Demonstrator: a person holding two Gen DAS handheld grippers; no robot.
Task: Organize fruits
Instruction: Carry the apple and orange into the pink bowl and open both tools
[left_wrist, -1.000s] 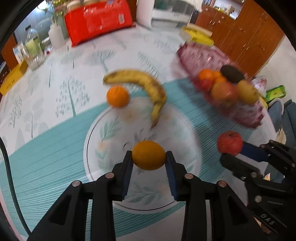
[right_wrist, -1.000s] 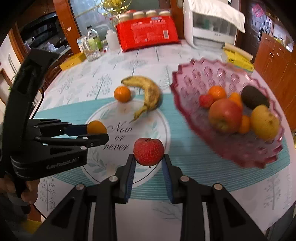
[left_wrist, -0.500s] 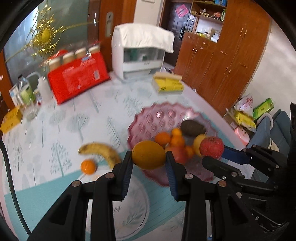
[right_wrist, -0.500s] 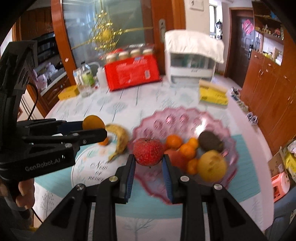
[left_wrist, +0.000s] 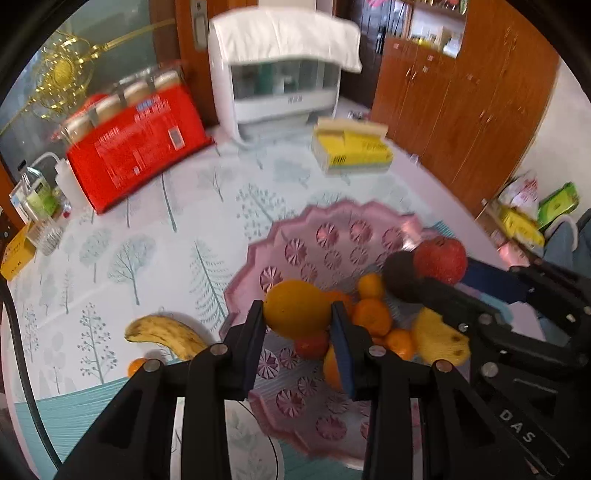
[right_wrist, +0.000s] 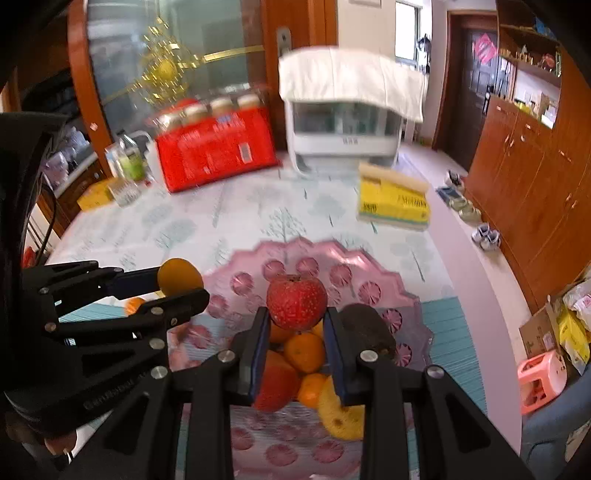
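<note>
On the desk (left_wrist: 155, 236), a spotted, curved banana (left_wrist: 166, 336) lies left of the scalloped pink glass bowl (left_wrist: 332, 236). Above the bowl, the left claw (left_wrist: 297, 314) pinches a smooth orange (left_wrist: 295, 310); the right claw (right_wrist: 297, 314) grips a speckled red apple (right_wrist: 295, 302).

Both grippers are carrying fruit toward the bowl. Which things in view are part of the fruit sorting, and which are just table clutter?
In the job:
- left gripper, shut on orange
- right gripper, shut on red apple
- pink bowl
- banana
- small tangerine

Lying about:
- red package
- yellow box
- white appliance
- bottles
</note>
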